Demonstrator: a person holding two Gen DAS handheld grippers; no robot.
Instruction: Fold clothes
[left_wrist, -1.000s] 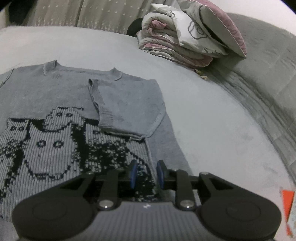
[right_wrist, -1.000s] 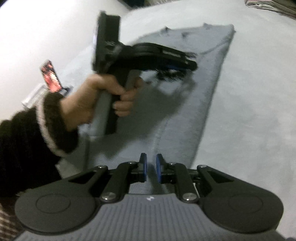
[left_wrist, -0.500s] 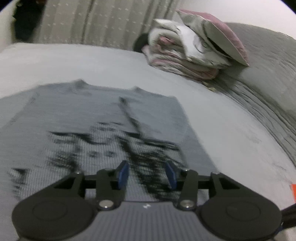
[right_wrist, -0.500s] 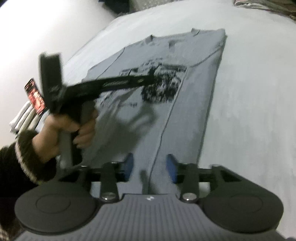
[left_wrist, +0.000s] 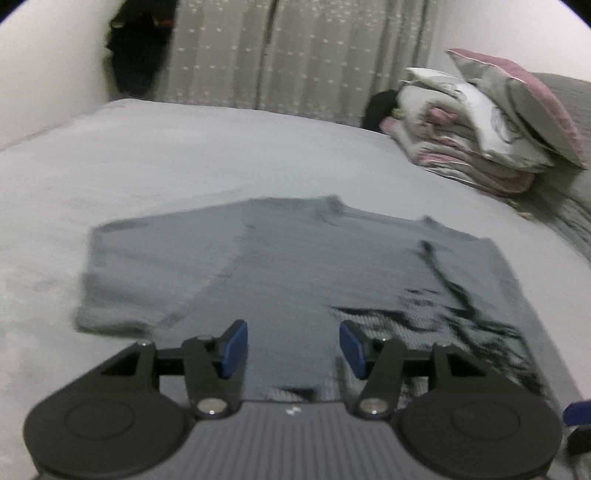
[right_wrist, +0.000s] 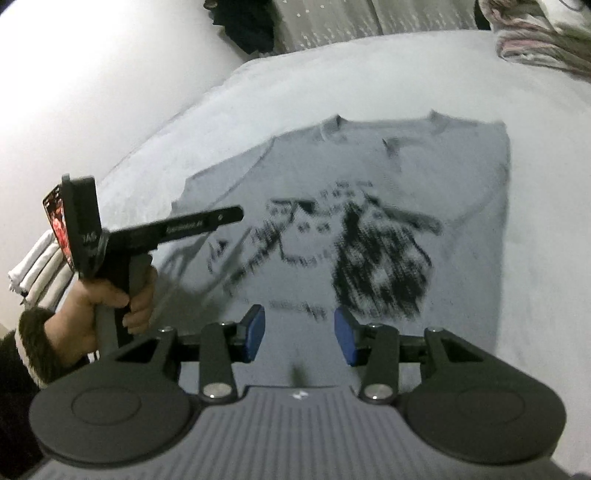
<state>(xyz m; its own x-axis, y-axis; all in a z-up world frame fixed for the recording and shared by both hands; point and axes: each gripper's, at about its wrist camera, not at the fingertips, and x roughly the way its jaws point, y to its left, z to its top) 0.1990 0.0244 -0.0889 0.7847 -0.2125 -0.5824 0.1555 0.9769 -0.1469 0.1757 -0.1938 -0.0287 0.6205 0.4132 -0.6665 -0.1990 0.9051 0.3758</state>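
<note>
Far left in the right wrist view, a small stack of folded whites (right_wrist: 35, 264) sits just past the bed's left edge. Next to it a person's hand (right_wrist: 110, 306) in a dark fuzzy sleeve (right_wrist: 26, 354) grips the handle of the left claw (right_wrist: 225, 216), which juts out flat over the sweater's left part and throws a shadow on the knit. From its own camera, the left claw (left_wrist: 293, 345) stands wide apart, blue pads (left_wrist: 232, 347) clear of everything, nothing between them.

Centre stage: the grey sweater (right_wrist: 424, 192) lies spread flat on the pale bed (right_wrist: 388, 74), collar at the far end, hem near the cameras. The black knitted pattern (right_wrist: 376, 258) runs across the chest, smeared by motion blur, so the figures can't be made out. In the left wrist view the sweater (left_wrist: 295, 258) shows its left sleeve (left_wrist: 147, 273) out flat to the left, while a ribbed cuff (left_wrist: 432, 254) lies folded in over the chest on the right.

The right claw (right_wrist: 299, 339) hangs above the hem, also wide apart and gripping nothing.

Moving right: bare bed beyond the sweater's right edge, and at the far right a heap of folded bedding (left_wrist: 461, 147) with a pillow (left_wrist: 517, 107) propped on top. Along the far wall hangs a patterned curtain (left_wrist: 295, 55), with dark clothing (left_wrist: 136, 48) to its left.
</note>
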